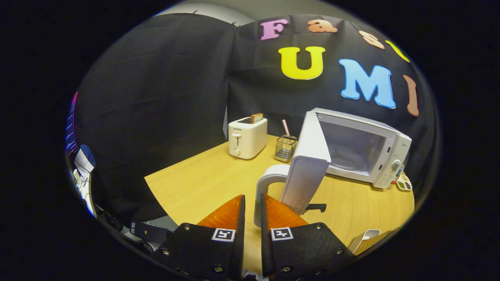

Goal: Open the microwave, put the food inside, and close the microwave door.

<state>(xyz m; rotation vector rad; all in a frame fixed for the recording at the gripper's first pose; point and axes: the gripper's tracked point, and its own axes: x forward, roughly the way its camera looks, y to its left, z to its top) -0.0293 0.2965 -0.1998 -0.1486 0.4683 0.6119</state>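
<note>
1. Nearest, the gripper (252,210) sits with its jaws drawn narrow around the lower end of the white door handle (262,191); whether both fingers actually press on it cannot be told.
2. Just ahead, the handle curves up and joins the microwave door (308,160), which stands swung open, edge-on toward the fingers.
3. Under all of this lies the wooden counter (203,183).
4. Right of the fingers, at the near edge of the counter, a white object (365,237) shows partly; what it is cannot be told.
5. Beyond the door, the white microwave (384,150) stands with its cavity exposed and a glass turntable (347,162) inside, no food on it.
6. Beside the microwave's far right corner sits a small tray (404,182) of coloured pieces.
7. Left of the door, farther back, a wire holder (286,148) carries a striped straw (286,128).
8. Left again, a white toaster (247,137) stands near the wall with a slice of toast (256,117) sticking up from its slot.
</note>
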